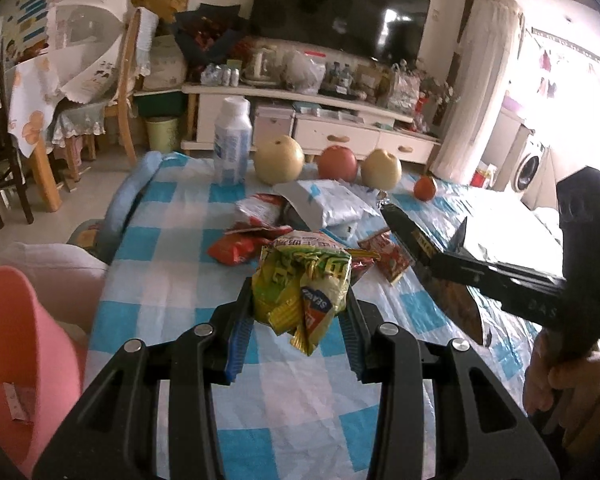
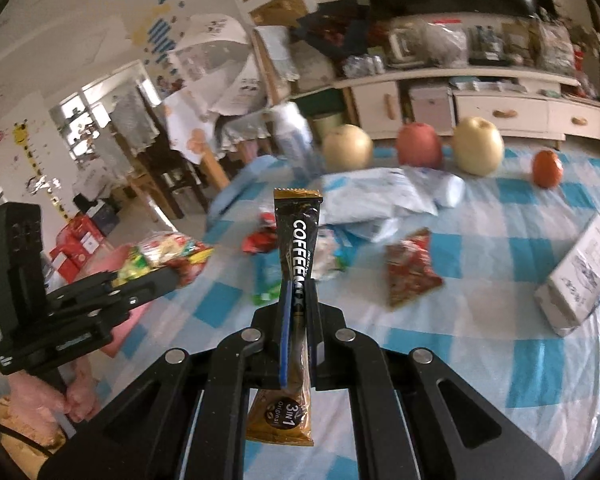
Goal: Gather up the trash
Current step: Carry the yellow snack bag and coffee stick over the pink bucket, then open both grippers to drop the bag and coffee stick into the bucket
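My left gripper (image 1: pixel 300 294) is shut on a crumpled yellow-green snack wrapper (image 1: pixel 300 280), lifted above the blue-and-white checked tablecloth (image 1: pixel 172 280). My right gripper (image 2: pixel 298 286) is shut on a black and gold coffee-mix sachet (image 2: pixel 296 236) that stands upright between its pads. In the left wrist view the right gripper (image 1: pixel 448 256) comes in from the right with the sachet (image 1: pixel 412 236). The right wrist view shows the left gripper (image 2: pixel 148 276) at the left with its wrapper (image 2: pixel 164 252). Red wrappers (image 2: pixel 410 276) (image 1: pixel 236 248) lie loose on the cloth.
A pink bin (image 1: pixel 16 340) stands beside the table at lower left. A white mailer bag (image 2: pixel 372 196), a white bottle (image 1: pixel 232 144), two pears (image 1: pixel 278 158), an apple (image 1: pixel 337 162), a small orange fruit (image 1: pixel 425 188) and a white packet (image 2: pixel 580 276) also lie on the cloth.
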A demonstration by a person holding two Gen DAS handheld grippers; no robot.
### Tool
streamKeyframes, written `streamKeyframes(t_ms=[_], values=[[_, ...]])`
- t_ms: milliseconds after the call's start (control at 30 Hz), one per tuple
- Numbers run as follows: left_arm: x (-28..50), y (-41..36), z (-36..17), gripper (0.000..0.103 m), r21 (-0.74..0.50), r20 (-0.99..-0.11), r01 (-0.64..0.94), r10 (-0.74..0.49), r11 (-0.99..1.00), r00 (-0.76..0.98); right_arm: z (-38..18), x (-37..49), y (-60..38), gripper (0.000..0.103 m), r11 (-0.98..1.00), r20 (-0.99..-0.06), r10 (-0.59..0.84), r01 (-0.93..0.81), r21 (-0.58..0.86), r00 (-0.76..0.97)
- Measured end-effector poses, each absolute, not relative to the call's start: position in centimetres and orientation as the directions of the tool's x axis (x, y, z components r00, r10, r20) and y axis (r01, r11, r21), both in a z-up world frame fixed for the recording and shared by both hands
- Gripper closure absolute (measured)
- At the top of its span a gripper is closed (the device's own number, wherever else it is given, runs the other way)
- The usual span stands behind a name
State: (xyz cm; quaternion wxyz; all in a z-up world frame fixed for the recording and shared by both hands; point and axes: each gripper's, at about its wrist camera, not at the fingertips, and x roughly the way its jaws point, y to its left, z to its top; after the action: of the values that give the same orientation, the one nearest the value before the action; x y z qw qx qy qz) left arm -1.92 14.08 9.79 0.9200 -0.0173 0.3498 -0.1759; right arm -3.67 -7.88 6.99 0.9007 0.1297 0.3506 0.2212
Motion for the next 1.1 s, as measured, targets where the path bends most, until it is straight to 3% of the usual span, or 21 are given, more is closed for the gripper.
streamKeyframes(t_ms=[267,433,733,967,1067,1100], values=[[-2.0,19.5,11.1,0.061,-0.194,-0.601,0.171,-0.255,0.966,0.757,8.5,-4.0,-2.4,0.096,0.815,-0.540,0.576,-0.378,0.440,0.613],[-2.1,24.5,11.7,0.061,-0.202,-0.591,0.016,-0.135,0.979,0.795,9.2,-4.2,1.9,0.096,0.782,-0.526,0.622,-0.425,0.456,0.581],[-2.4,33.8,11.8,0.061,-0.175,-0.628,-0.328,0.151,0.928,0.763,10.0,-3.5,12.3,0.096,0.672,-0.493,0.741,-0.503,0.544,0.456],[-2.8,38.1,11.3,0.061,-0.171,-0.668,-0.473,0.251,0.865,0.700,10.3,-1.8,20.3,0.096,0.615,-0.500,0.785,-0.549,0.566,0.365],[-2.3,38.6,11.0,0.053,-0.139,-0.688,-0.506,0.284,0.851,0.668,9.9,-0.9,22.5,0.094,0.630,-0.525,0.773,-0.533,0.565,0.357],[-2.4,38.6,11.0,0.044,-0.126,-0.688,-0.513,0.298,0.849,0.662,9.9,-0.8,22.8,0.094,0.637,-0.529,0.767,-0.531,0.559,0.362]])
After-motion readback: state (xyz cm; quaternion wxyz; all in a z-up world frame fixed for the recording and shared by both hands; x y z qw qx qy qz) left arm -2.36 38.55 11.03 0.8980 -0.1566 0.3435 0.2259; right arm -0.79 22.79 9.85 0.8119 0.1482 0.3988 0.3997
